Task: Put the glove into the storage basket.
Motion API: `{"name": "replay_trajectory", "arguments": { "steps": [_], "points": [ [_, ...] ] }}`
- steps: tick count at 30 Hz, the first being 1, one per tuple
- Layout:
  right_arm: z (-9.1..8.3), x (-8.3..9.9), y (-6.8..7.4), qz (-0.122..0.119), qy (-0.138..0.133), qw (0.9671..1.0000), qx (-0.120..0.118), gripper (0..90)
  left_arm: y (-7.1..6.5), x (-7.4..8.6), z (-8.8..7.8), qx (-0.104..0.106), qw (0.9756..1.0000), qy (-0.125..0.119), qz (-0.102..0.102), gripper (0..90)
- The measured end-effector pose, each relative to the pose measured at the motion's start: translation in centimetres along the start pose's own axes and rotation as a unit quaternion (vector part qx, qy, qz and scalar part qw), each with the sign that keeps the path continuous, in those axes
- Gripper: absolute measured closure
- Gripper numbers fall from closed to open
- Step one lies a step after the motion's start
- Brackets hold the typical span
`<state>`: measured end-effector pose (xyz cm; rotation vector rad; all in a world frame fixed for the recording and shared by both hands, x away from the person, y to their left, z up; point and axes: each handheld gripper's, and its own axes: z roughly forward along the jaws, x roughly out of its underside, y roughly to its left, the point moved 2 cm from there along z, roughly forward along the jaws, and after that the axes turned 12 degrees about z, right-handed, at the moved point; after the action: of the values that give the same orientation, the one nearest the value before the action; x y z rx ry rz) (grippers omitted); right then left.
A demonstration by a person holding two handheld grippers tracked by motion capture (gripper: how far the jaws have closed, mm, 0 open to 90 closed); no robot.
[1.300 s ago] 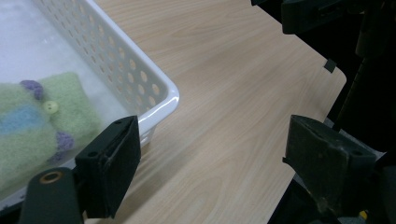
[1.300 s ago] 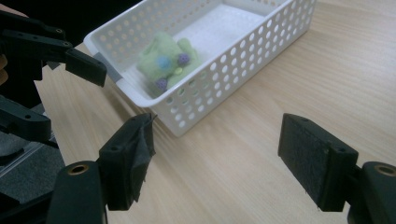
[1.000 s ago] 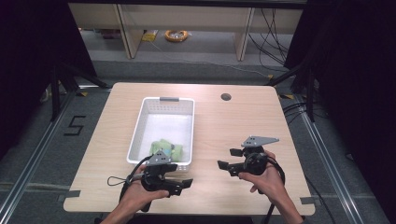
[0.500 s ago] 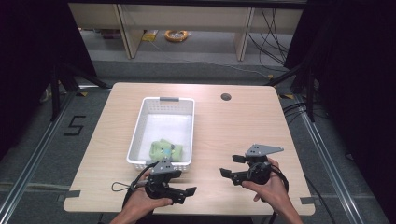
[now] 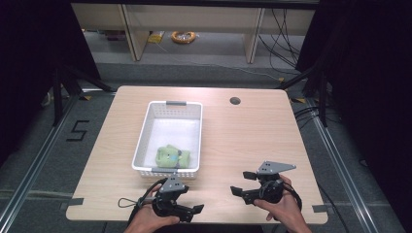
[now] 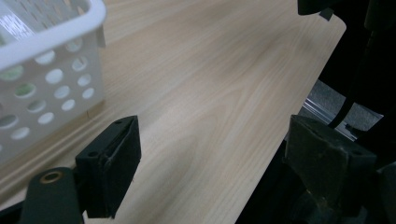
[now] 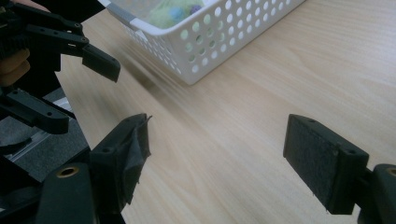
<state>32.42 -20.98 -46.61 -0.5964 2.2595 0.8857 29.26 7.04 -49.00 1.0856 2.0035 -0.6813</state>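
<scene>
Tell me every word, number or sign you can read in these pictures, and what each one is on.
"5": black marking on the grey floor, left of the table.
The green thing in the white basket shows small coloured marks, too blurred to read.
Nothing readable on the left gripper or right gripper.

The high view looks forward and down from above the person's side, taking in the whole tabletop from some way off. The left gripper view rides low and close over the tabletop's near edge, facing along it past a corner of the white basket. The right gripper view, equally low and close, faces the opposite way and shares that basket and the wood beside it.
</scene>
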Motion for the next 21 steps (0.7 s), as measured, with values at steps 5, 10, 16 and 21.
{"name": "replay_trajectory", "arguments": {
  "steps": [5,10,16,21],
  "points": [
    [0.3,1.0,-0.2,-0.001,0.006,1.0000,0.002,23.3,-0.4,0.7,0.3,0.004,1.0000,0.007,-0.005,17.6],
    [0.3,2.0,-0.5,-0.011,0.013,0.9998,0.011,21.9,-0.7,1.4,0.5,0.005,0.9997,0.010,0.020,16.2],
    [0.2,3.4,-0.3,-0.005,0.016,0.9999,0.003,19.9,-1.5,2.3,0.9,0.006,0.9994,0.024,0.025,16.1],
    [-0.1,4.5,-0.5,-0.022,0.023,0.9992,0.023,19.5,-1.7,2.6,0.8,0.001,0.9983,0.031,0.049,16.2]
  ]
}}
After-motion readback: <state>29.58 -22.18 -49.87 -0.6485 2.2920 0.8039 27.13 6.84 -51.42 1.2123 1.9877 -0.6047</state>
